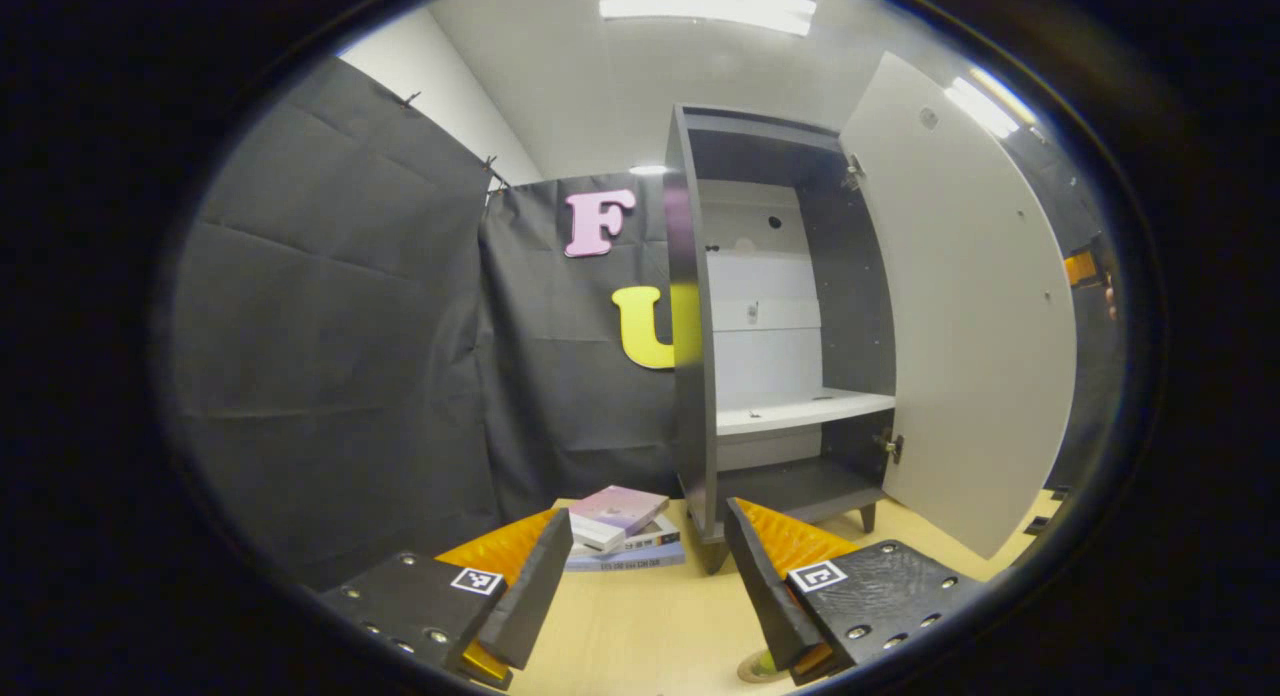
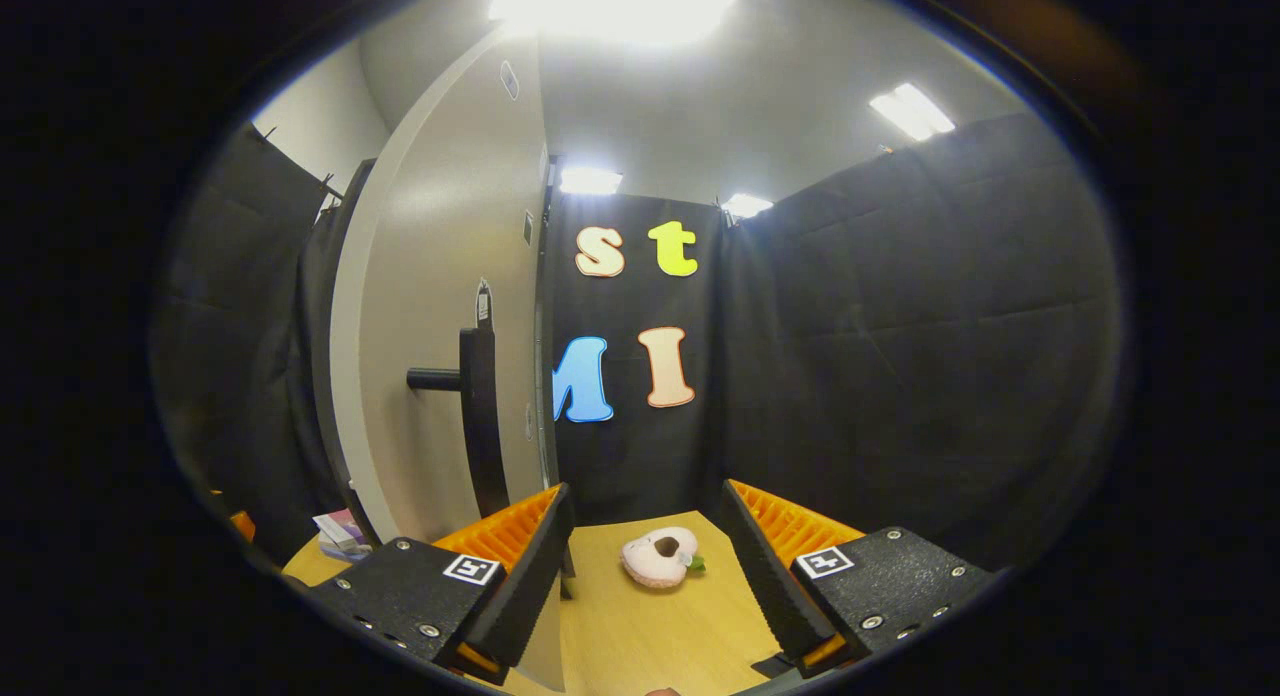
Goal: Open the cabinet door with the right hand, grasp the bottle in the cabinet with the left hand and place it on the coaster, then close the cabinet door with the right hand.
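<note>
1. The tall dark grey wooden cabinet [image 1: 690, 326] has its big pale flat door [image 1: 970, 306] swung wide open. The shelves look bare, so I think shutting comes next.
2. The right gripper [image 2: 645, 496], fingers wide and empty, should push slowly beside the black bar handle [image 2: 478, 416].
3. The left gripper [image 1: 650, 516] is wide and empty too. Keep it back.

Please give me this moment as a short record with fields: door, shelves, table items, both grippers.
cabinet door: open wide
door handle: dark bar, untouched
cabinet shelves: no bottle seen on them
table: stacked books beside cabinet; pink plush toy
left gripper: open, empty
right gripper: open, empty, near the door
</note>
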The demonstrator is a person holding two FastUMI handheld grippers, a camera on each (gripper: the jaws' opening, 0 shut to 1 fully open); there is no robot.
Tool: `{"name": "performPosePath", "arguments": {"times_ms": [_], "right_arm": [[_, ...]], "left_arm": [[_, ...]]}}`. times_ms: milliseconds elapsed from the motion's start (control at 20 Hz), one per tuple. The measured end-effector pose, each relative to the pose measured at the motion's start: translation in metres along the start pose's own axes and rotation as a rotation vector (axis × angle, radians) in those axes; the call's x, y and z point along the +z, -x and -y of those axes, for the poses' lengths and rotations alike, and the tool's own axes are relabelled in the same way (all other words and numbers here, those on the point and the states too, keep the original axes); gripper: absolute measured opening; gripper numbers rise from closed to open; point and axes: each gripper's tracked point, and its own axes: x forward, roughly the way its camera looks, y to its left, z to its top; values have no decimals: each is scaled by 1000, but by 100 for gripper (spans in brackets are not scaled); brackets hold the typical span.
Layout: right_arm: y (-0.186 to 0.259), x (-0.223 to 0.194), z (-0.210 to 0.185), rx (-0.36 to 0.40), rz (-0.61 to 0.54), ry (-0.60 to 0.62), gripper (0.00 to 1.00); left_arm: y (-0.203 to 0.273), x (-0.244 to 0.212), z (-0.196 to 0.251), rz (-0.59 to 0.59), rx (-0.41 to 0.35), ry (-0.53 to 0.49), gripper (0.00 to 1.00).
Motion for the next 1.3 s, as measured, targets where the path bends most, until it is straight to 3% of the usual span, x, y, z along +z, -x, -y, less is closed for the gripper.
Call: {"name": "performPosePath", "arguments": {"times_ms": [550, 700, 750, 800, 850, 900, 950, 1150, 1200, 1250, 1300], "right_arm": [[6, 1, -89, 80, 23, 7, 92], [5, 1, -115, 119, 29, 15, 92], [3, -1, -124, 135, 29, 19, 92], [1, 0, -133, 150, 30, 24, 92], [0, 1, -141, 167, 35, 36, 92], [0, 4, -150, 187, 45, 49, 92], [0, 6, -158, 206, 54, 51, 93], [8, 7, -161, 256, 79, 22, 94], [8, 5, -156, 261, 82, 27, 95], [9, 3, -152, 264, 80, 31, 95], [9, 2, -145, 267, 77, 31, 95]], "left_arm": [[-8, -12, -45, -2, 0, 16, 85], [-6, -11, -52, 4, 14, 10, 83], [-6, -11, -53, 3, 18, 9, 87], [-5, -12, -54, -1, 23, 8, 83], [-4, -13, -56, -4, 31, 6, 87], [-3, -12, -57, -4, 37, 4, 83], [-4, -12, -59, -2, 41, 5, 87], [-2, -13, -57, -10, 48, 15, 87], [0, -12, -58, -11, 57, 12, 83], [0, -12, -59, -5, 63, 12, 92], [-1, -10, -58, 2, 65, 15, 92]]}}
